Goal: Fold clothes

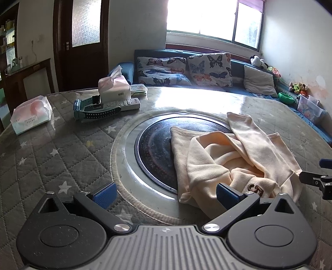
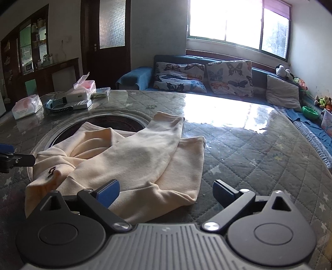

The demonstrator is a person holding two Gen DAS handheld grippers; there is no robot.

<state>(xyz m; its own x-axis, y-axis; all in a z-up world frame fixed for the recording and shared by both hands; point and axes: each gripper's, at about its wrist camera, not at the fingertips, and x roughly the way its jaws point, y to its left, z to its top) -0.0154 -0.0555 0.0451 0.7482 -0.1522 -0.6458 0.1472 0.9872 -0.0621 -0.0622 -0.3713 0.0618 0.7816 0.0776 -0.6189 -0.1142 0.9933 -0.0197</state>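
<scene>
Both hand-held grippers, left (image 1: 165, 194) and right (image 2: 166, 192), spread wide, empty; cream garment (image 2: 132, 157) crumpled on table (image 2: 249, 149).

Both wrist cameras sit low over the table's (image 1: 62, 157) near edge and face the sofa (image 2: 259, 68); both share the cream garment (image 1: 228, 157), perhaps equally near.

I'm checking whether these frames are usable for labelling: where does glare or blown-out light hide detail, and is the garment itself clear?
Left wrist view: the window is blown out and its glare whitens the table behind the cream garment, which stays sharp. Right wrist view: same overexposed window, a bright reflection on the tabletop, garment readable; fisheye bending at the edges in both.
</scene>
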